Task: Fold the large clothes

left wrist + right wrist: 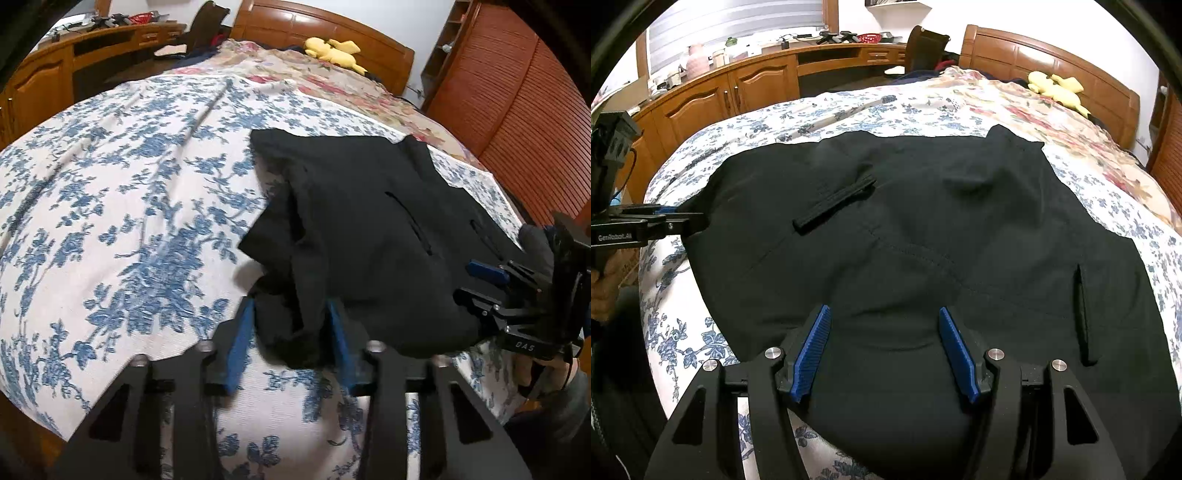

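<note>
A large black garment (923, 236) lies spread on the blue-flowered bed cover (683, 332), with pocket flaps showing. In the left wrist view the garment (369, 229) has a bunched corner lying between the blue pads of my left gripper (291, 314), whose jaws stand open around the cloth. My right gripper (884, 321) is open just above the garment's near edge. The right gripper also shows at the right edge of the left wrist view (491, 280). The left gripper shows at the left edge of the right wrist view (683, 218).
A floral quilt (332, 81) and a yellow plush toy (334, 51) lie near the wooden headboard (321, 26). A wooden desk and cabinets (738, 88) run along the left. A slatted wooden wardrobe (517, 103) stands at the right.
</note>
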Available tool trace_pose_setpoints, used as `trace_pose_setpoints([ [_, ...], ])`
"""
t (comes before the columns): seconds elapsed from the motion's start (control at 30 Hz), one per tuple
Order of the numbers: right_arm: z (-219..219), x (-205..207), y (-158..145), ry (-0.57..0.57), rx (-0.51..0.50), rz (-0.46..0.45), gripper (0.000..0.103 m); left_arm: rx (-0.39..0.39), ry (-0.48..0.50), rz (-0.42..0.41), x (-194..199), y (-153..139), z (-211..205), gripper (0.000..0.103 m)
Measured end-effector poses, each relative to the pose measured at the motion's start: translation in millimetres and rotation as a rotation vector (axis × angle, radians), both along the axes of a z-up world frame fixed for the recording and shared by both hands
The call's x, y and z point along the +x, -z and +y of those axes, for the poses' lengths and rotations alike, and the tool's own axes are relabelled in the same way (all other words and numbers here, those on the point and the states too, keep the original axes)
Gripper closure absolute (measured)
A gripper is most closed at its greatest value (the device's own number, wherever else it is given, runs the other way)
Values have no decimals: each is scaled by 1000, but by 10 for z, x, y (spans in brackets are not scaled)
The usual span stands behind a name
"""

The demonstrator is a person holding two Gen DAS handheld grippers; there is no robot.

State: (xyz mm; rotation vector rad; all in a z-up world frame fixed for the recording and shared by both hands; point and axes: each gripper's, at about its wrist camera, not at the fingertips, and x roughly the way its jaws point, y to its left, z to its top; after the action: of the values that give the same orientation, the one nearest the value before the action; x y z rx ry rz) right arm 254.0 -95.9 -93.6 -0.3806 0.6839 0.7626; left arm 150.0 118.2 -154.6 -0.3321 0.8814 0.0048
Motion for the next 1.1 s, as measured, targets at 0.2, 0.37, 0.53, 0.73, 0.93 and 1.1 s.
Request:
trace_pose_setpoints([
  [0.2, -128, -44, -82, -7, 15, 10, 40, 32, 3, -46, -2, -304, -106, 96],
  [0.37, -356, -75, -130, 17, 30, 6, 40, 57, 21, -134, 12, -734, -305, 97],
  [0.53, -709, -121, -180, 57, 52, 0, 40, 112, 74, -209, 115, -1114, -690, 98],
  [0.73, -1342, -152, -208, 167, 76, -7, 40, 144, 209, -261, 397, -1400, -1395, 98],
  [0.93, -2000, -212, -254, 273, 115, -19, 40, 162, 366, -270, 671, -1475, -2287, 98],
  [1.1, -2332, -242, -248, 337, 141, -1, 40, 141, 466, -247, 810, -1350, -2838, 98],
])
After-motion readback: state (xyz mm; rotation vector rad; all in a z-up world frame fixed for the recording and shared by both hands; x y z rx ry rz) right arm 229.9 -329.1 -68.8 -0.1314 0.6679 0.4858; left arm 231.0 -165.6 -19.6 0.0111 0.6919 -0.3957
